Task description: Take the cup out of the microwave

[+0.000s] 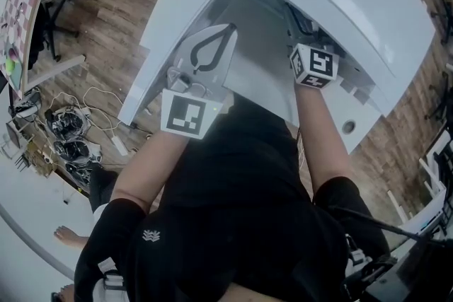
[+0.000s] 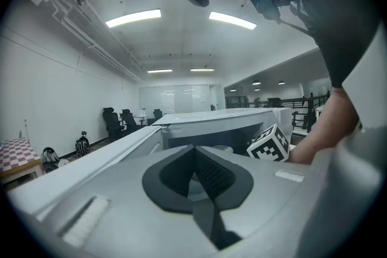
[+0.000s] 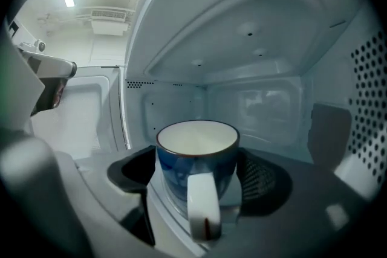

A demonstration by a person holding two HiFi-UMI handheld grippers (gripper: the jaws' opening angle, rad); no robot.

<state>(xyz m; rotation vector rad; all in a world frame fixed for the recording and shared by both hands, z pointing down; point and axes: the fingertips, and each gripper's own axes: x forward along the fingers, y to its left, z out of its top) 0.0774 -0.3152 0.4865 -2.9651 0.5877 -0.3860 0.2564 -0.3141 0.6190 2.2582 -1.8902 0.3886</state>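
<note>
**Cup held inside the microwave**

Your right tool (image 3: 198, 161) reaches into the open microwave (image 3: 260, 39). Its jaws are spread and press on either side of the blue cup (image 3: 196, 151). The cup is upright inside the cavity, with its white handle turned towards you. Your left tool (image 2: 195, 153) is outside the cavity, near the open door (image 1: 164, 32). Its jaws are closed tip to tip with nothing between them.

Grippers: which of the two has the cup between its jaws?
The right gripper: its jaws flank the blue cup inside the microwave. The left gripper has its jaws together, holding nothing.
</note>
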